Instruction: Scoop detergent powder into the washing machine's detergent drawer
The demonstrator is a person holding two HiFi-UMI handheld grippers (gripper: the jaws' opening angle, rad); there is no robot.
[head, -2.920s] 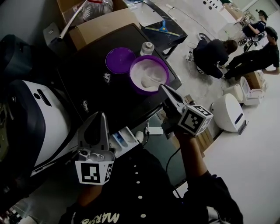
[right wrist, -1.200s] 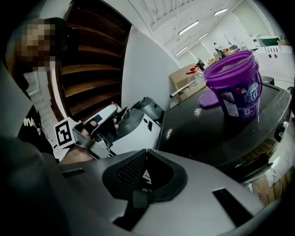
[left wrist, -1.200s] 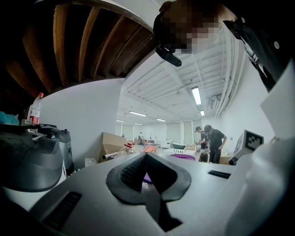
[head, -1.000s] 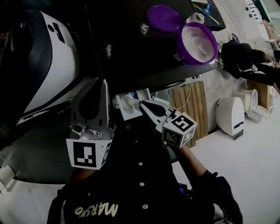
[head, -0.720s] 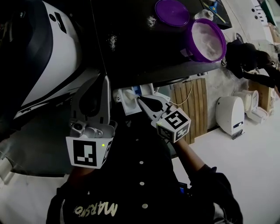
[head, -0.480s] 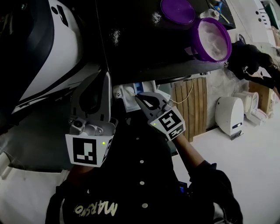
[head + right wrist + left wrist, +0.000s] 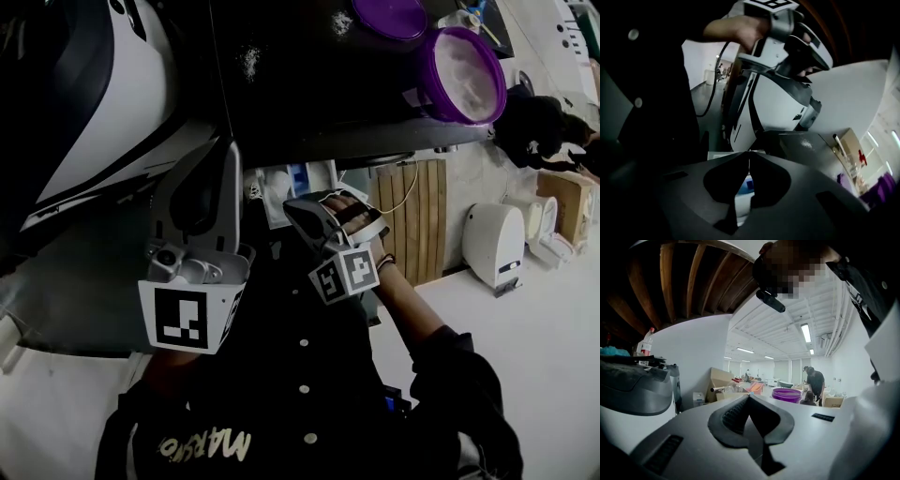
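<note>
The detergent drawer (image 7: 292, 184) stands pulled out under the black tabletop's edge, white with a blue insert (image 7: 746, 183). My right gripper (image 7: 298, 208) is rolled over sideways with its tip at the drawer, shut on the thin handle of the scoop. The scoop's bowl is hidden behind the jaws. A purple tub of white powder (image 7: 464, 73) sits on the tabletop at the far right and also shows as the tub (image 7: 787, 393). My left gripper (image 7: 223, 155) hangs shut and empty, left of the drawer and apart from it.
The white washing machine (image 7: 103, 89) fills the left side. A purple lid (image 7: 389, 13) lies beside the tub, with spilled powder (image 7: 249, 62) on the black top. A wooden pallet (image 7: 412, 220) and white appliances (image 7: 494, 242) stand to the right. People (image 7: 539, 122) crouch beyond.
The right gripper carried the scoop from the tub down to the drawer, then rolled over at it; its marker cube now faces down. The left gripper stayed put.
</note>
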